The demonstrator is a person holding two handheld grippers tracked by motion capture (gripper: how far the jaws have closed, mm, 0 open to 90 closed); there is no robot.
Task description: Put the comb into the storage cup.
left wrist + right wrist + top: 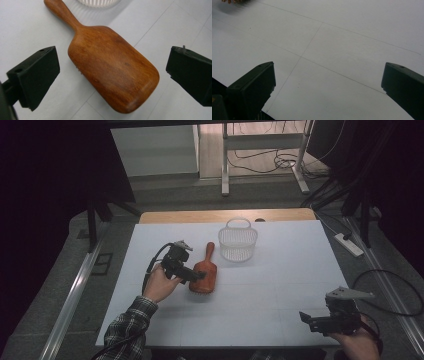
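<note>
No legible text, label or number on anything here.

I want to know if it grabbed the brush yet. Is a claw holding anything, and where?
Nothing is held. The left claw is open, one jaw on each side of the wooden brush head, not touching. The right claw is open over bare table.

One wooden hairbrush, one white basket, one table and two hand-held grippers, left hand-held gripper and right hand-held gripper.

The wooden hairbrush lies back-up on the white table. The left gripper straddles the brush's broad head, jaws wide apart on either side. The white basket sits just beyond the brush's handle.
</note>
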